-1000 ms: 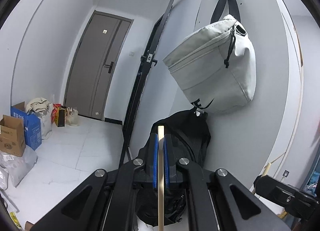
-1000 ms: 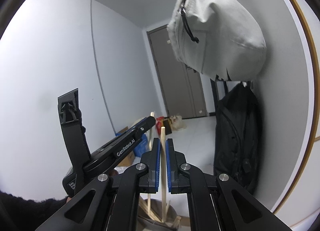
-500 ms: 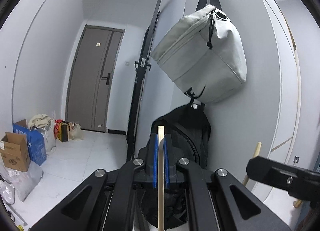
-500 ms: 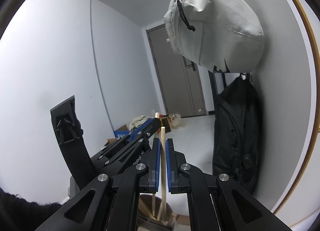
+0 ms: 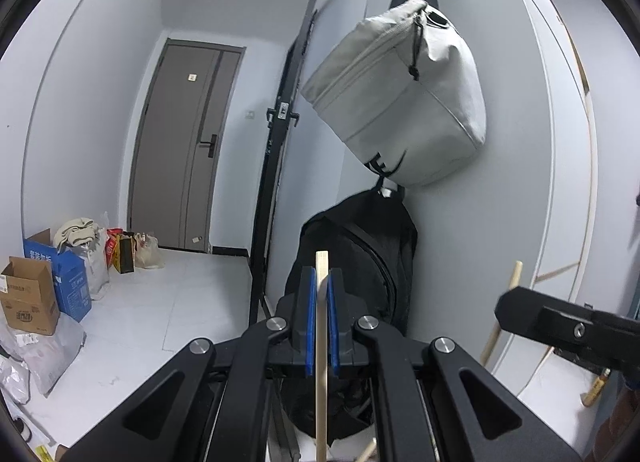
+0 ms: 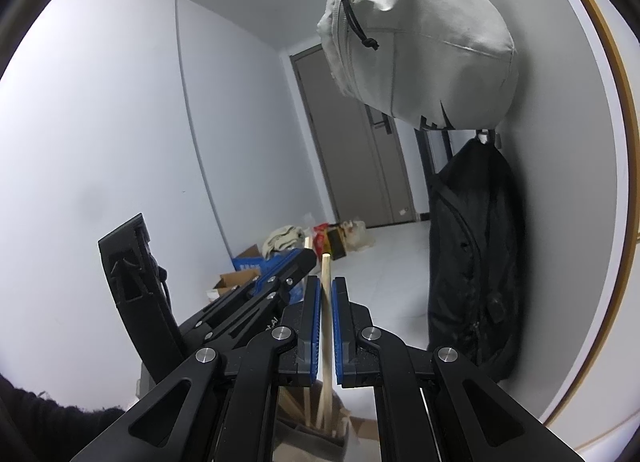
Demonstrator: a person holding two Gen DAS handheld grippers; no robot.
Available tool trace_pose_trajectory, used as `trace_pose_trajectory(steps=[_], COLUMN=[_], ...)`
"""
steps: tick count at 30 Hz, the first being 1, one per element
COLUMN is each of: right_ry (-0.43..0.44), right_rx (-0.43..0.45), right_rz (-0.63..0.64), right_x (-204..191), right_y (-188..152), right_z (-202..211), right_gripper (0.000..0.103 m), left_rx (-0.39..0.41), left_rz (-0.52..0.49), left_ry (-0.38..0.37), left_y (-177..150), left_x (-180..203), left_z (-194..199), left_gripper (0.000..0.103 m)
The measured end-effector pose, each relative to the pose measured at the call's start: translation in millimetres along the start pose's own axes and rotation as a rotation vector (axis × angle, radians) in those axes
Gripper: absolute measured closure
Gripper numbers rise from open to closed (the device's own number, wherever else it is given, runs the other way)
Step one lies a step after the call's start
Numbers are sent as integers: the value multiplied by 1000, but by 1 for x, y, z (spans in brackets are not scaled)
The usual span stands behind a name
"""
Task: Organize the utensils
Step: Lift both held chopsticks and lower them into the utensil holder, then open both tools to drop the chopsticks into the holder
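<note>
Nearest in the left wrist view, the left tongs (image 5: 320, 322) are clamped on a pale wooden chopstick (image 5: 321, 362), their blue pads (image 5: 309, 326) pressed flat against its sides. The stick stands upright through the grip, its square top poking just above the pads and its lower length running down out of view. Held like that, it looks ready to be lowered end-first into a container rather than laid flat.

The right tongs (image 6: 326, 326) pinch a second chopstick (image 6: 326, 302) the same way, also close to upright. Directly below these tongs sits a grey utensil holder (image 6: 344, 438), with several more wooden sticks already standing in it. The second chopstick's lower end reaches down among them, so this one seems to be at or just inside the holder's mouth. Keeping it vertical probably lets it slide in beside the others without catching on the rim.

The left tongs appear in the right wrist view up and to the left of the holder, close beside the right tongs; I judge that its stick waits its turn.

Beyond the holder, a black backpack (image 6: 472, 262) hangs against the wall, with a grey bag (image 6: 420, 42) hooked above it. Farthest off, cardboard boxes (image 5: 28, 298) sit on the floor near a closed door (image 5: 184, 142).
</note>
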State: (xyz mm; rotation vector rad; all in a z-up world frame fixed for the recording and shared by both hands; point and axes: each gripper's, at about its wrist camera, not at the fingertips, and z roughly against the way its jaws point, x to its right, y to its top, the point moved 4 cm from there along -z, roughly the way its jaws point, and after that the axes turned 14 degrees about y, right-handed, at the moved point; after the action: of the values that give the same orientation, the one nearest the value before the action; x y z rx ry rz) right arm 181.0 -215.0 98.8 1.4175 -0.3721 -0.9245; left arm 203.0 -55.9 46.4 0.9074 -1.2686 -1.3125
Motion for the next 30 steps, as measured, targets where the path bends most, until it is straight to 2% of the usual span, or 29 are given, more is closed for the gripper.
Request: trace_pose_trajectory(steps=[4,13,17,23,25,27,29,30], right_ry=[12,26,50,94,101,107,109,106], right_rx=[-21,-77,-131,-120,-108,-94,-89,-91], right_rz=[-8,-14,-82,-207,-249,-284,-292,-293], right_x=[1,-2,8,18,21,23,21,21], right_y=[-4,-18,-28,-35,-37,-41,-45,-45], right_z=[-3,-8,-16,-8,-1,7,14,16], right_gripper=[98,98,96,93,89,76,72,64], left_rx=[-44,-196,-264,-344,-377,-406,-434,-445], left_rz=[-15,-19,-19,-24,-16,-9,-10,-12], left_ry=[-27,-102,-104,-131,-141,-139,-147,-135], left_y=[-2,-10,-14,-17,-18,-21,-24,-24], left_x=[-2,-9,-13,-11,-10,-11,-11,-11], left_z=[4,15,15,19,20,21,24,26], left_gripper=[101,101,101,101,101,101,101,100])
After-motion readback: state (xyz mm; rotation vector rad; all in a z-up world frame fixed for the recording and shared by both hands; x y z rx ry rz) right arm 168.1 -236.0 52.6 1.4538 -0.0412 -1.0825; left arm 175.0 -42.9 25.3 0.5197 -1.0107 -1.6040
